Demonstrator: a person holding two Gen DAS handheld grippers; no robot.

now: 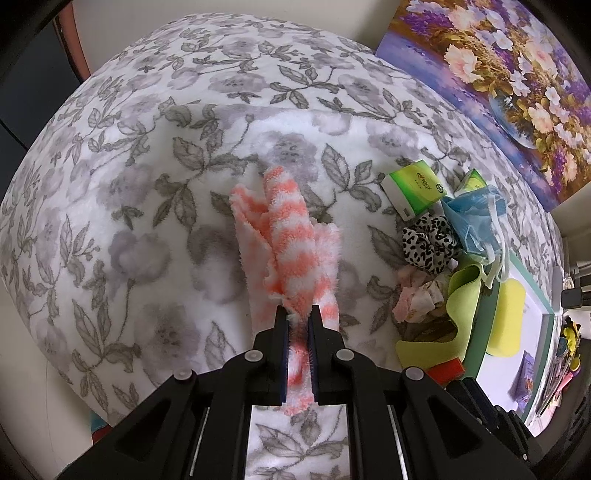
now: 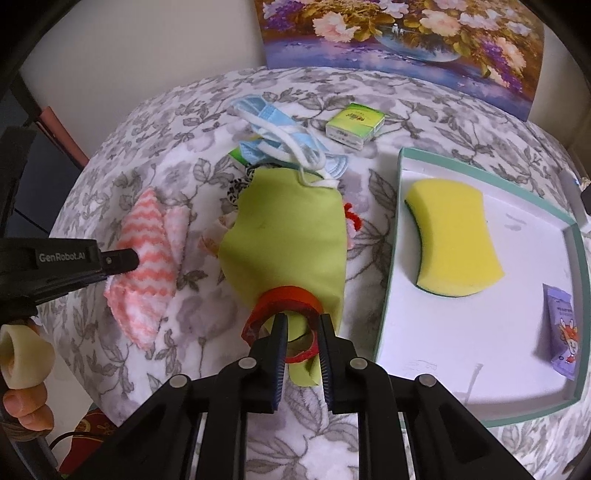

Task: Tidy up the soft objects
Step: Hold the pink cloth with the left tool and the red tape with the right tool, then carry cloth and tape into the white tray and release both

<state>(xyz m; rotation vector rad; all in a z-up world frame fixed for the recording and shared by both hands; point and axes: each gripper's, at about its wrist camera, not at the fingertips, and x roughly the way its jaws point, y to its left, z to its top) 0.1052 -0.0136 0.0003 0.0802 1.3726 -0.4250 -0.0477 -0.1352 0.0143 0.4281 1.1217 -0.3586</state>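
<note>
My left gripper (image 1: 299,314) is shut on a pink-and-white striped fluffy cloth (image 1: 291,240), which lies on the floral blanket; the cloth also shows in the right wrist view (image 2: 146,254), pinched by the left gripper's tip (image 2: 122,260). My right gripper (image 2: 302,325) is shut on a lime-green cloth (image 2: 291,236) together with a red band (image 2: 284,299) around it. A white tray with teal rim (image 2: 391,280) to the right holds a yellow sponge (image 2: 454,240) and a purple packet (image 2: 563,332).
A blue face mask (image 2: 284,136), a green tissue pack (image 2: 354,120), a black-and-white scrunchie (image 1: 428,243) and a crumpled pink cloth (image 1: 413,299) lie on the blanket (image 1: 147,184). A flower painting (image 2: 406,33) leans against the back wall.
</note>
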